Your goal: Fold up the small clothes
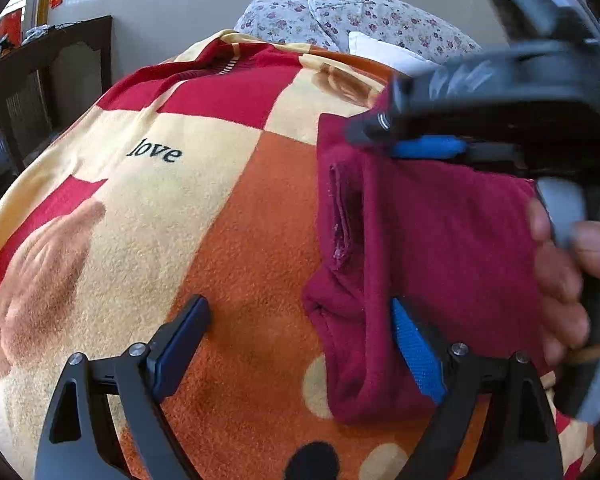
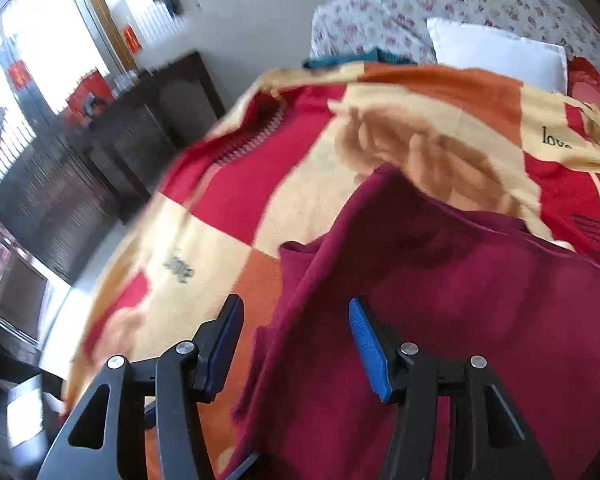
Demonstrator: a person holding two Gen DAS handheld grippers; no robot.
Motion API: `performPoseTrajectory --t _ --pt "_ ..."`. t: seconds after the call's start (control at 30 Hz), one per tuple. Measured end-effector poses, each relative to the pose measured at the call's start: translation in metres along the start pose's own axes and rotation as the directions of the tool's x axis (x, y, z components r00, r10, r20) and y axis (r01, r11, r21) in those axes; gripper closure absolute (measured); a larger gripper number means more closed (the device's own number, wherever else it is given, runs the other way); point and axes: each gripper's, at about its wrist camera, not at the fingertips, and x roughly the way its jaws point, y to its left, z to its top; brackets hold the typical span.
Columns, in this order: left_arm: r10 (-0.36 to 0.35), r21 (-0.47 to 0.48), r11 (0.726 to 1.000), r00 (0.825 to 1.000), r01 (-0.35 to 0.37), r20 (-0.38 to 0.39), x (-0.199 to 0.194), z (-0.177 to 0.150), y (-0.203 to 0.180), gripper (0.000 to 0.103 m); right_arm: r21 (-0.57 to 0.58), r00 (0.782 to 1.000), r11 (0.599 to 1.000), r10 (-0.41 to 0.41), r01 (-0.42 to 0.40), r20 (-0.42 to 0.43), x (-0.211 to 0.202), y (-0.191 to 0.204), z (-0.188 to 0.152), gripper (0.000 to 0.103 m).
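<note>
While tilted steeply down over the blanket (image 1: 220,220), holds the left gripper (image 1: 298,304) with jaws wide apart and clamped on nothing: one finger on bare blanket, the other lying on the near left part of the dark red garment (image 1: 440,240). Wraps a hand (image 1: 560,272) round the handle of the right gripper (image 2: 292,312) at the right edge of the left view, angled down over the garment's far edge. From that gripper's own blurred view, shows jaws apart too, with the garment's left edge between them and neither pad pressing on it. Lies loosely folded on the orange and cream patches, with a doubled fold down the left side. Leaves wide bare blanket to the left, as far as the bed's edge, with a dark cabinet (image 1: 60,64) beyond. Ends at flowered pillows (image 1: 380,16) on the far side.
</note>
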Motion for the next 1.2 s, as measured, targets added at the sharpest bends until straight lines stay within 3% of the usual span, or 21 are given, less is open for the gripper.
performPoseTrajectory --t 0.03,0.2,0.37,0.47,0.53,0.57,0.77,0.97,1.03,1.2 --pt "0.0 -0.001 1.0 1.0 0.0 -0.003 0.001 0.0 0.0 0.013 -0.013 1.0 1.0 -0.017 0.017 -0.004 0.003 0.001 0.001 0.096" --pt "-0.011 -0.02 1.0 1.0 0.011 -0.004 0.002 0.001 0.003 0.013 -0.036 0.999 0.999 0.025 -0.024 0.046 -0.008 0.009 0.005 0.096" --pt "0.002 -0.013 1.0 1.0 -0.002 -0.005 0.004 -0.001 0.002 0.012 -0.068 1.0 0.998 -0.011 0.011 0.001 0.021 0.015 0.002 0.095" --pt "0.0 -0.012 1.0 1.0 0.0 -0.004 0.004 -0.001 0.002 0.012 0.012 0.997 0.997 0.072 -0.072 0.028 0.016 -0.001 -0.001 0.088" --pt "0.004 -0.006 1.0 1.0 -0.004 -0.005 0.005 -0.001 0.001 0.011 0.025 0.989 0.99 0.138 -0.139 0.057 0.0 -0.006 -0.003 0.07" --pt "0.006 -0.003 1.0 1.0 -0.006 -0.004 0.004 -0.001 0.0 0.011 0.013 0.987 0.989 0.145 -0.147 0.071 -0.009 -0.006 -0.004 0.068" --pt "0.003 -0.007 1.0 1.0 -0.003 -0.003 0.005 -0.002 0.0 0.01 -0.063 0.987 0.998 0.027 -0.017 0.158 -0.039 -0.011 0.004 0.069" --pt "0.004 0.0 1.0 1.0 -0.004 -0.002 0.007 -0.002 -0.001 0.006 -0.012 0.99 0.997 -0.07 0.072 0.122 0.006 -0.031 0.024 0.076" --pt "0.0 -0.002 1.0 1.0 0.0 -0.003 0.008 -0.001 0.0 0.005 0.007 0.992 0.997 -0.075 0.075 0.101 0.023 -0.036 0.027 0.076" --pt "-0.003 0.003 1.0 1.0 0.003 -0.007 0.009 -0.001 -0.001 0.004 0.018 0.995 0.999 -0.036 0.034 0.096 -0.004 -0.04 0.019 0.076"
